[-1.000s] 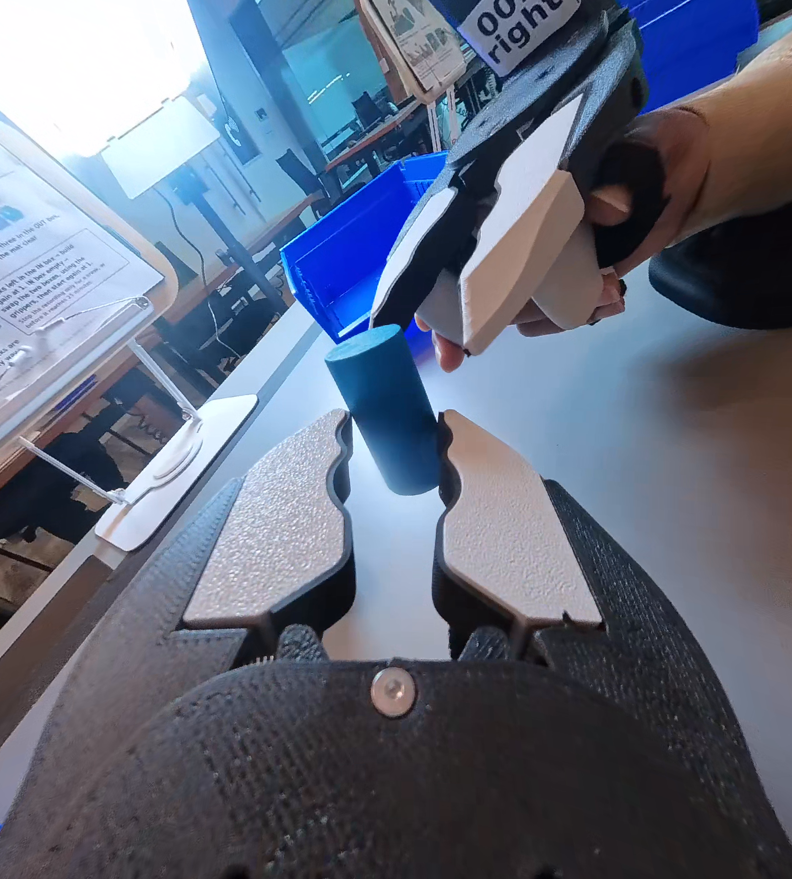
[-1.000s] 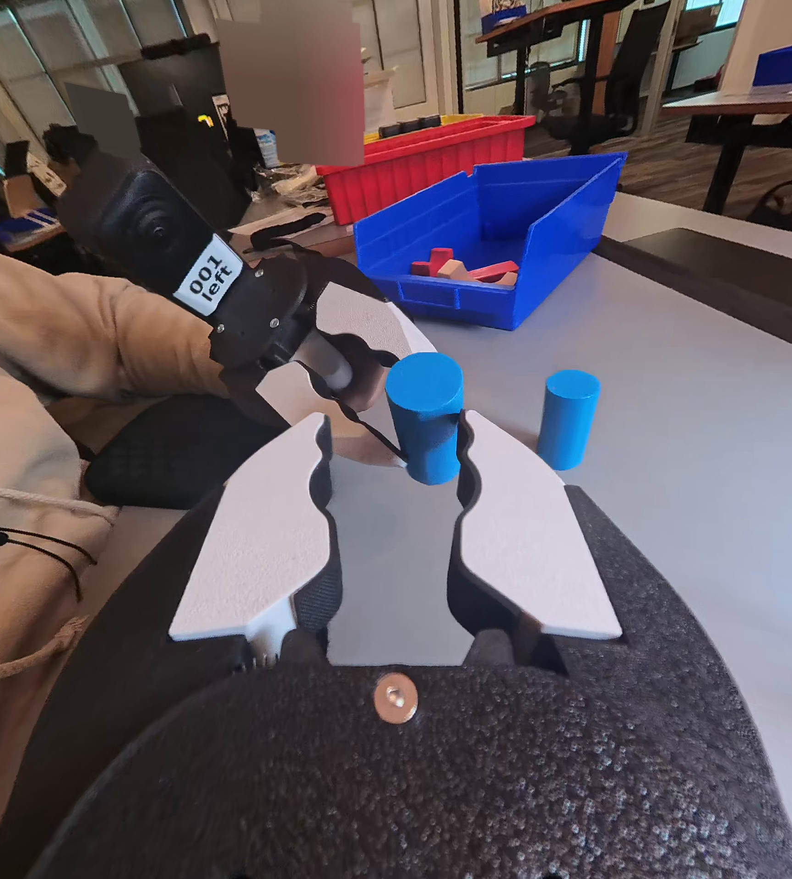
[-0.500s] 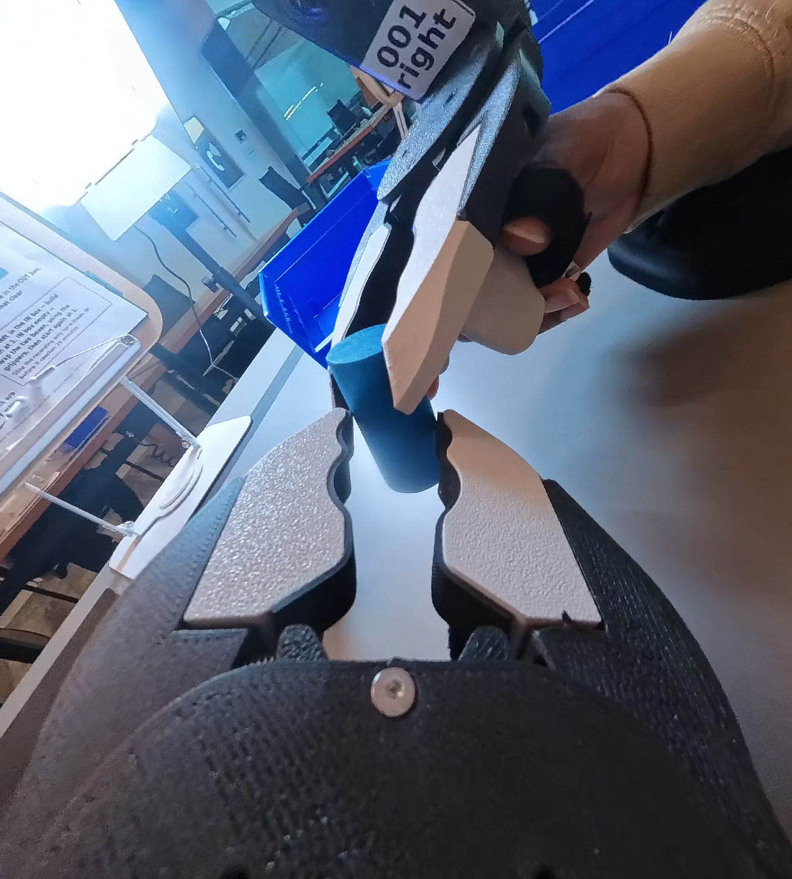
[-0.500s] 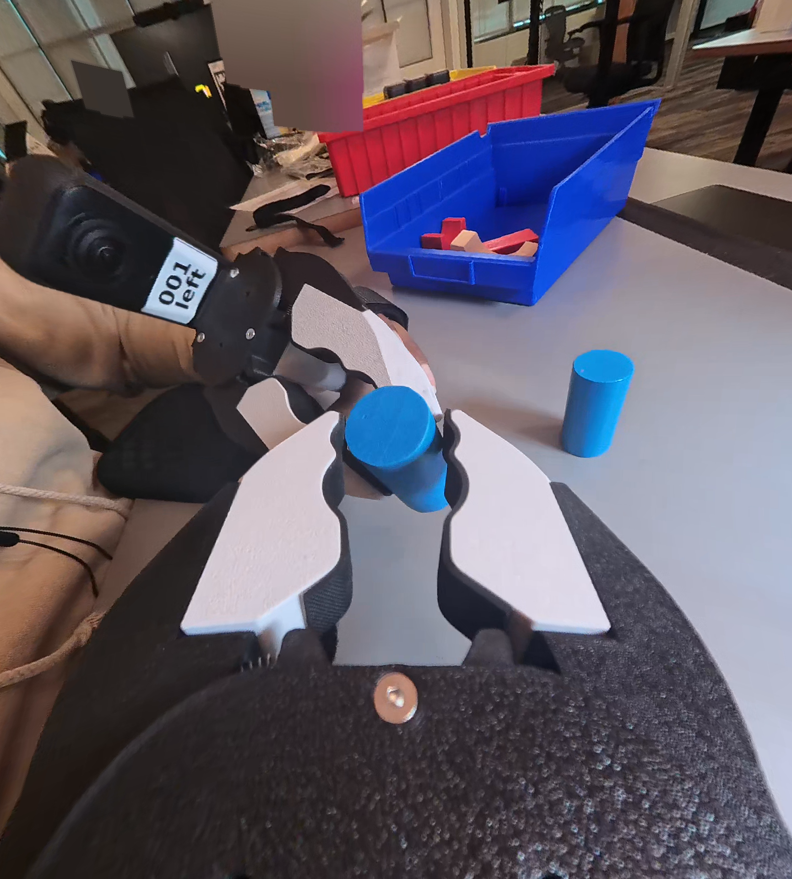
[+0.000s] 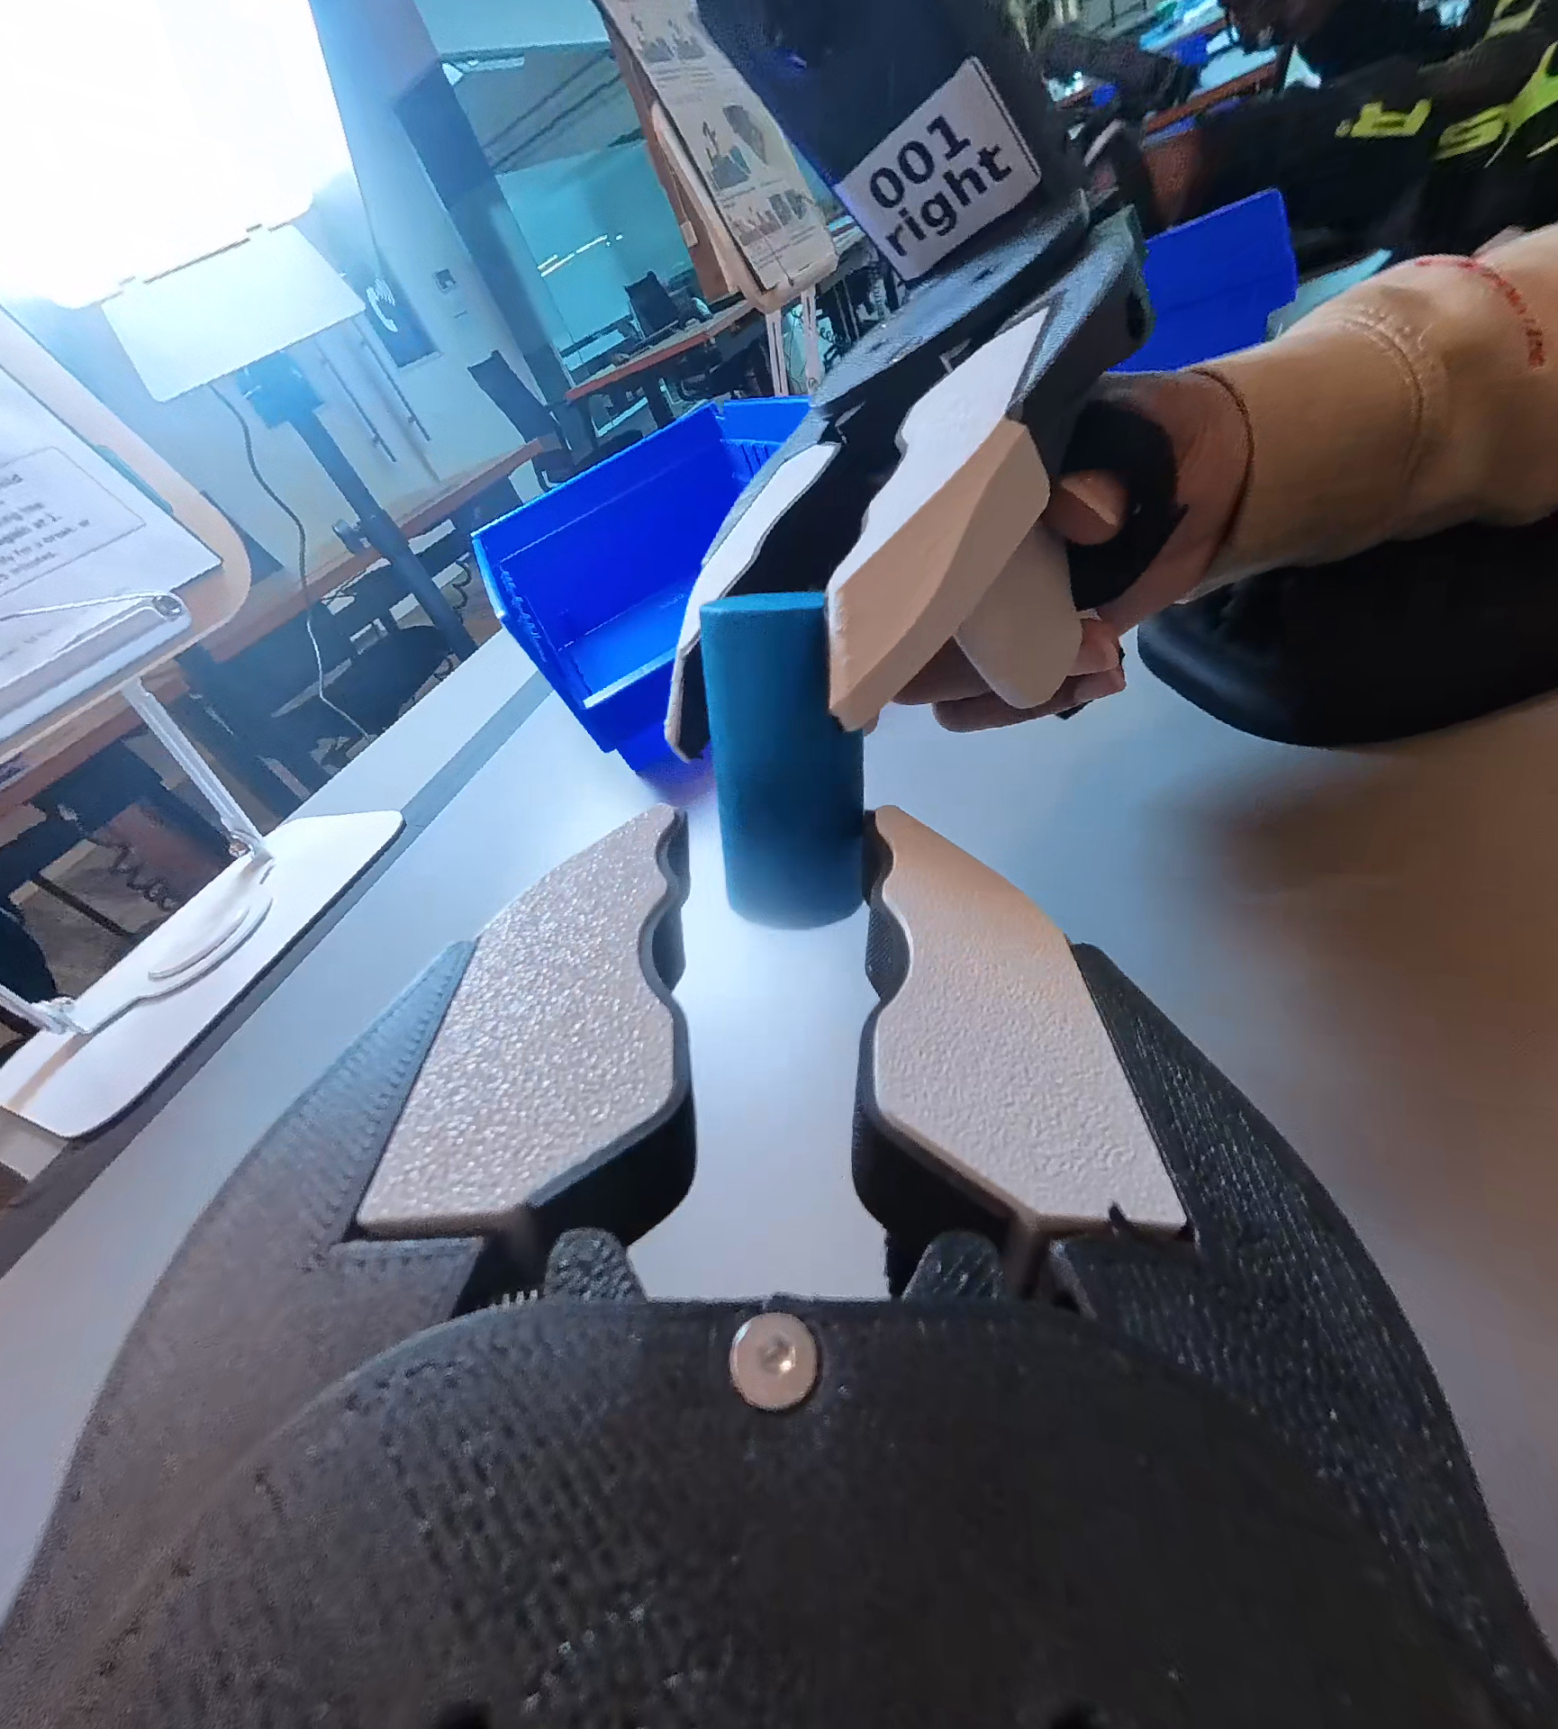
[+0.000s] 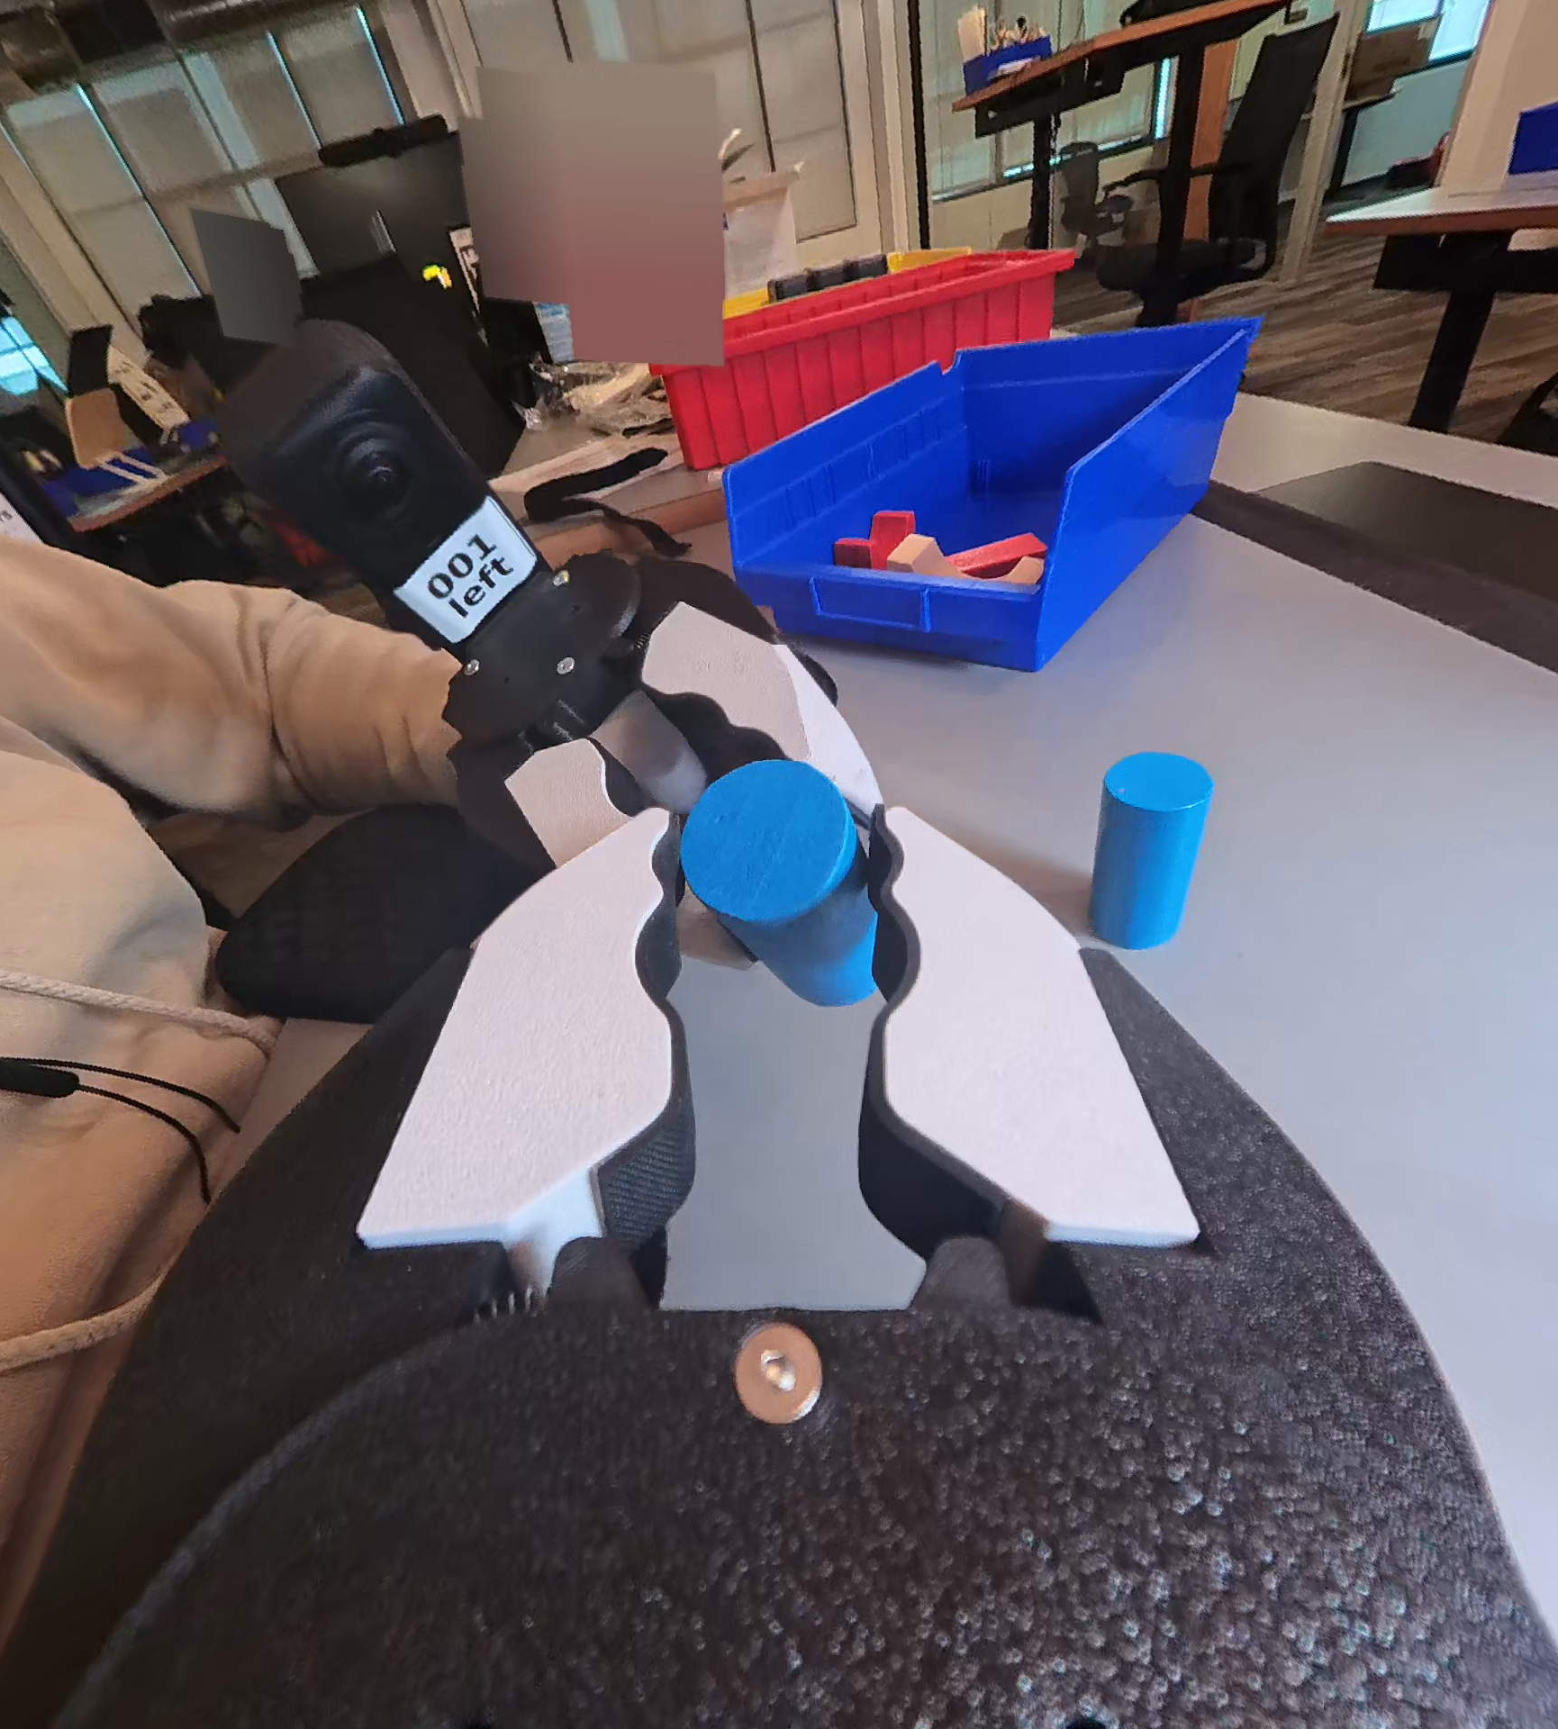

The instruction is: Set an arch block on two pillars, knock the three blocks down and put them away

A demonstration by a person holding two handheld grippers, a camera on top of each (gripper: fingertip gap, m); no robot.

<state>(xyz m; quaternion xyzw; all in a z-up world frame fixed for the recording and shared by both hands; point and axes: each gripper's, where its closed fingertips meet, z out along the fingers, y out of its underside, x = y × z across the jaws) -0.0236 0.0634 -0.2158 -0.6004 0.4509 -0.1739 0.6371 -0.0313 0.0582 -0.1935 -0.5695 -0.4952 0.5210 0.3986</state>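
Note:
A blue cylinder (image 5: 785, 795) stands upright on the grey table (image 5: 1224, 936). My left gripper (image 5: 775, 833) straddles its base, with a thin gap on the left side and the right fingertip touching. My right gripper (image 6: 775, 833) is shut on the upper part of the same cylinder (image 6: 766, 842). It shows in the left wrist view (image 5: 757, 730) coming down from above. A second blue cylinder (image 6: 1149, 861) stands upright on the table to the right. No arch block is out on the table.
A blue bin (image 6: 1131, 486) at the back of the table holds red and natural wooden blocks. A red bin (image 6: 850, 346) stands behind it. Another blue bin (image 5: 588, 599) lies beyond the held cylinder. A paper stand (image 5: 195, 936) is at the left edge. Left and right tips are no more than a few centimetres apart.
My right gripper closed on the top of the cylinder. The cylinder went from tilted to upright on the table, and my left fingers loosened slightly around its base.

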